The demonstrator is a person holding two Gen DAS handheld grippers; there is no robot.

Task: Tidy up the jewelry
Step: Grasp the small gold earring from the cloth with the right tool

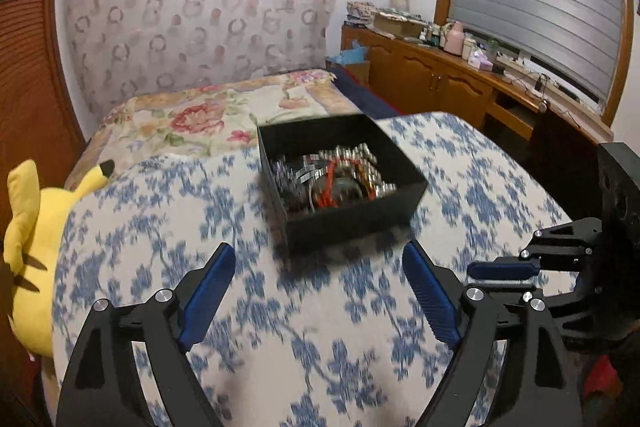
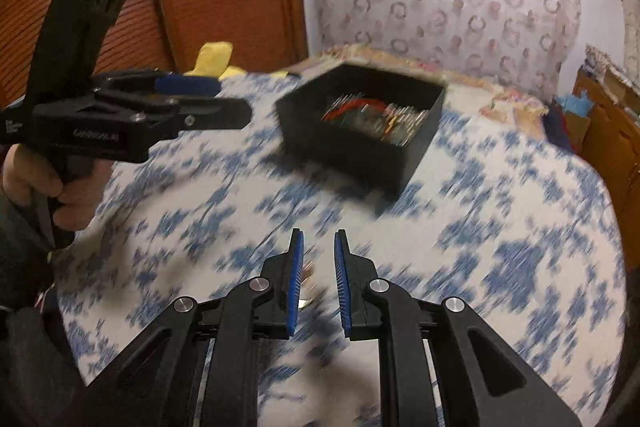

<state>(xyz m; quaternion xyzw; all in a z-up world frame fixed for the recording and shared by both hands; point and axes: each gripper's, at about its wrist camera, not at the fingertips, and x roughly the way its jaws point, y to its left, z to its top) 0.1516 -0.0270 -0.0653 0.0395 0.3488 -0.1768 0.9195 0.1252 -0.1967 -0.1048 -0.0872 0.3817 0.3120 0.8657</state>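
Observation:
A black open box (image 1: 352, 223) stands on the blue-flowered bed cover (image 1: 160, 227), holding a tangle of silver and red jewelry (image 1: 332, 175). My left gripper (image 1: 320, 247) is open wide just short of the box's near corner, with nothing between its blue pads. In the right wrist view the box (image 2: 352, 151) and jewelry (image 2: 372, 115) lie ahead, with the left gripper (image 2: 234, 99) to their left. My right gripper (image 2: 319, 234) has its jaws narrowly apart over the cover. A small gold piece (image 2: 307, 270), blurred, shows beside its left pad. The right gripper (image 1: 474, 273) also appears at the right.
A yellow plush toy (image 1: 36, 247) lies at the bed's left edge. A floral bedspread (image 1: 200, 119) lies beyond the box. A wooden cabinet (image 1: 440, 79) with clutter runs along the right wall under a window. A hand (image 2: 40, 179) holds the left gripper's handle.

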